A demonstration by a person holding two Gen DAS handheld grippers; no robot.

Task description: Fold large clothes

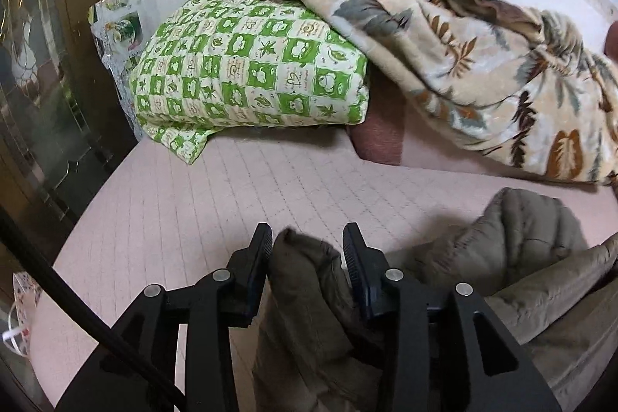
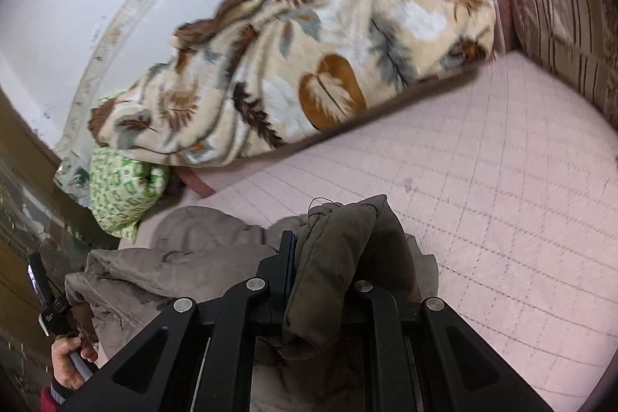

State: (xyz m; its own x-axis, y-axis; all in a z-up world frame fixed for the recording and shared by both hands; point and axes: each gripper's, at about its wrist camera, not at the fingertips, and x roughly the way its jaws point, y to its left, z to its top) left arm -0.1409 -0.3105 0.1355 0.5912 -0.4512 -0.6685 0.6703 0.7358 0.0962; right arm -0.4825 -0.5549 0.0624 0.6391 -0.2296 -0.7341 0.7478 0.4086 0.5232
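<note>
Left gripper [image 1: 307,246]: jaws parted, fabric fold between, pads not pressing, pointing 12 o'clock, tilted down. Right gripper [image 2: 328,250]: clamped on fabric. Person's left hand [image 2: 71,360] at 8 o'clock, gripping handle.

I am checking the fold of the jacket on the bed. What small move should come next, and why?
Probably draw the left gripper back off the olive padded jacket. Its jaws stand apart with a jacket fold loose between them, lying on the pink quilted bed cover. The right gripper is shut on another fold, so it can hold that side steady.
</note>
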